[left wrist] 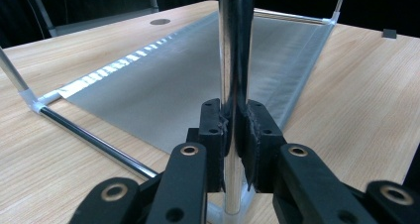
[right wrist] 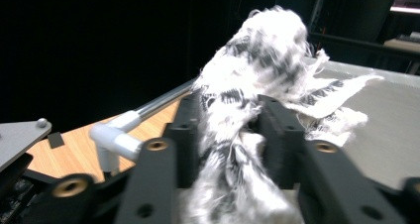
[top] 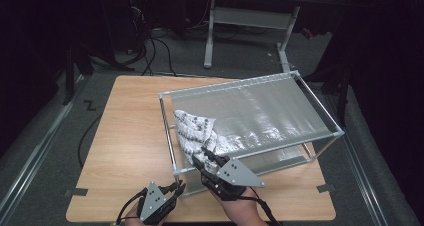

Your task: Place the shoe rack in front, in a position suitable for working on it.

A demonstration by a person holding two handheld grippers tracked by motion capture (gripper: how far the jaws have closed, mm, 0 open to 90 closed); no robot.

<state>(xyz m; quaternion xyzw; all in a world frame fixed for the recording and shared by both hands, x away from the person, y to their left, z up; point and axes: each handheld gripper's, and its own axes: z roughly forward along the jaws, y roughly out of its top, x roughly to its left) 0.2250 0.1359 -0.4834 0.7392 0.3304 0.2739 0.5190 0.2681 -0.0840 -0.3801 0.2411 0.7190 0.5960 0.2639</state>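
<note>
Black-and-white cloth (top: 194,131) sits pinched in my right hand-held gripper (top: 207,160); my left hand-held gripper (left wrist: 233,135) clamps the rack's post (left wrist: 233,45). Next, I think, spread the cloth flat.

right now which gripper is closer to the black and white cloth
Right. The right gripper has the black and white cloth between its jaws at the rack's near left corner. The left gripper is apart from it, clamped on the rack's upright corner post.

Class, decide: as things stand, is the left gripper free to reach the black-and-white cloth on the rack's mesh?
Probably not yet. The left gripper is shut on the rack's corner post, while the right gripper already holds the cloth. It would have to let go first.
</note>
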